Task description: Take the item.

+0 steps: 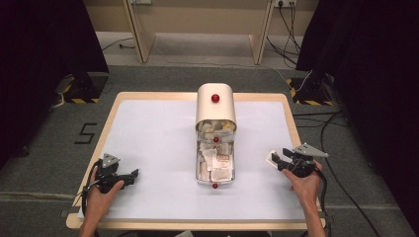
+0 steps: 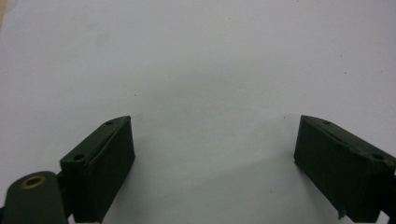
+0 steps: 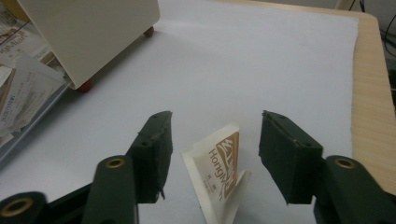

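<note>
One packet (image 3: 219, 172) lay on the counter (image 3: 280, 60) at lower centre of the right hand-held gripper (image 3: 214, 140) view, between its parted jaws, untouched, long axis pointing away. Left hand-held gripper (image 2: 215, 140) stood wide, empty, far off.

A cream box (image 1: 216, 106) stands on the table (image 1: 148, 133).

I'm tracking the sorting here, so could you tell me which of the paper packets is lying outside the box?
It is the white packet with brown print on the table between the right gripper's open jaws; the other packets are piled in the box's pulled-out drawer.
</note>
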`<state>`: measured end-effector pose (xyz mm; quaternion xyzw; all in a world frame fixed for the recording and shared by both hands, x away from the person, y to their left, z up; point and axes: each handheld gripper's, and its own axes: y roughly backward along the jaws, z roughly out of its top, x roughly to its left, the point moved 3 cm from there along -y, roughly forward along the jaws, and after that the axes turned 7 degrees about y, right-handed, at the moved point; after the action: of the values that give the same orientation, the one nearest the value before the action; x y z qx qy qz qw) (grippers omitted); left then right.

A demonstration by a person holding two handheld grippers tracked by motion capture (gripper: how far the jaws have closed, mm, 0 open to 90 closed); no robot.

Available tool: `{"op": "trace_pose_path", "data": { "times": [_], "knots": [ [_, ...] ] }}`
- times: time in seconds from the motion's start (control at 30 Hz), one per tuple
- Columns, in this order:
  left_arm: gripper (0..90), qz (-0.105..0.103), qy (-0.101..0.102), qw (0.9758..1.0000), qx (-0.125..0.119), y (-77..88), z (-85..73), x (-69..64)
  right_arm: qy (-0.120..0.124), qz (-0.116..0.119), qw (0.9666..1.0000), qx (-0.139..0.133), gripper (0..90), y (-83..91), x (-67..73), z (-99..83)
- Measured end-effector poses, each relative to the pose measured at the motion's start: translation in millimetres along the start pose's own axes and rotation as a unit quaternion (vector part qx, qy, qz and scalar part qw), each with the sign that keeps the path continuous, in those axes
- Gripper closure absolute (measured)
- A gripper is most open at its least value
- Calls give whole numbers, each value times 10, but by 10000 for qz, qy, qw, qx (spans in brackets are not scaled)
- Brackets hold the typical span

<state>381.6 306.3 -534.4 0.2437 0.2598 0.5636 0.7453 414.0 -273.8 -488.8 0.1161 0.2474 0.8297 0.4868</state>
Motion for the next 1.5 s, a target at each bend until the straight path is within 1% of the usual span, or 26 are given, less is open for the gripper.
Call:
{"op": "trace_pose_path", "data": {
  "times": [0.03, 0.07, 0.13, 0.23, 0.3, 0.33, 0.37, 0.53, 0.63, 0.77, 1.13, 1.27, 1.5],
  "knots": [
    [113, 0, 0, 10000, 0, 0, 0, 0, 0, 0, 10000, 0, 414, 0, 0, 0],
    [113, -1, -2, 10000, 1, 0, 0, 0, -56, -7, 10000, 53, 385, 2, 22, -5],
    [114, 1, 2, 10000, -1, 0, 0, 0, 5, -10, 9999, 105, 367, 5, 31, -8],
    [114, 0, -1, 10000, 0, 0, 0, 0, 8, 23, 9999, 148, 344, 13, 50, -16],
    [113, 2, -1, 10000, 1, 0, 0, 0, 5, 3, 9998, 182, 315, 25, 57, -27],
    [113, 1, 1, 10000, 0, 0, 0, 0, -26, -41, 9998, 197, 284, 37, 65, -33],
    [114, 1, 1, 10000, 0, 0, 0, 0, -35, -49, 9998, 192, 279, 41, 71, -35],
    [113, 0, 0, 10000, 0, 0, 0, 0, -34, 4, 9999, 169, 264, 64, 108, -42],
    [114, -1, -1, 10000, 0, 0, 0, 0, -94, 21, 9998, 159, 260, 78, 123, -45],
    [114, 0, -1, 10000, -1, 0, 0, 0, -65, 51, 9999, 79, 260, 102, 136, -42],
    [114, 0, -1, 10000, 0, 0, 0, 0, 17, 74, 10000, 34, 264, 184, 212, -45],
    [114, 1, 0, 10000, -1, 0, 0, 0, 9, 64, 10000, 31, 264, 205, 231, -49],
    [114, 0, 1, 10000, 0, 0, 0, 0, 72, 111, 9999, -28, 269, 272, 273, -50]
  ]
}}
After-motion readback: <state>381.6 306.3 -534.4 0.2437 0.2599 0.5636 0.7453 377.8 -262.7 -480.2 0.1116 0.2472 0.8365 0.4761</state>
